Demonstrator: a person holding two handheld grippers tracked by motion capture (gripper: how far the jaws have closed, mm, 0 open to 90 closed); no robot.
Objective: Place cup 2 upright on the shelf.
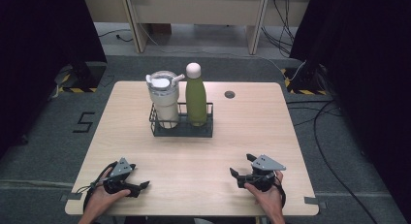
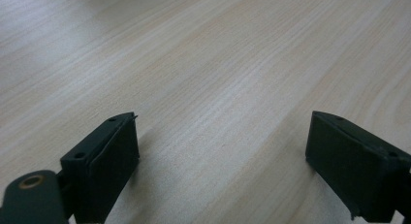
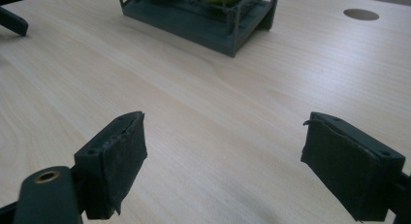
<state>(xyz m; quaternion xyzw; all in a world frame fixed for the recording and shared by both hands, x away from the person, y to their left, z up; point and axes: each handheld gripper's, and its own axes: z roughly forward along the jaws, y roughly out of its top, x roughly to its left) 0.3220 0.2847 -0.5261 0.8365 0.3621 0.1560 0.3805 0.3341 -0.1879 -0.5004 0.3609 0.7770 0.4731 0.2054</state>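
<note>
Pale wood bench (image 1: pixel 203 156): left hand-held gripper (image 1: pixel 138 187) lower left, right hand-held gripper (image 1: pixel 236 174) lower right, both wide apart, empty. Green bottle (image 1: pixel 196 100) and tumbler (image 1: pixel 164 100) stand in wire basket (image 1: pixel 181 129), upper centre.

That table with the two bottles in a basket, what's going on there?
A person sits at the wooden table holding a gripper in each hand. The left gripper and right gripper rest near the front edge, both open and empty. Farther back, a green bottle and a white tumbler stand upright in a dark wire basket, untouched.
</note>
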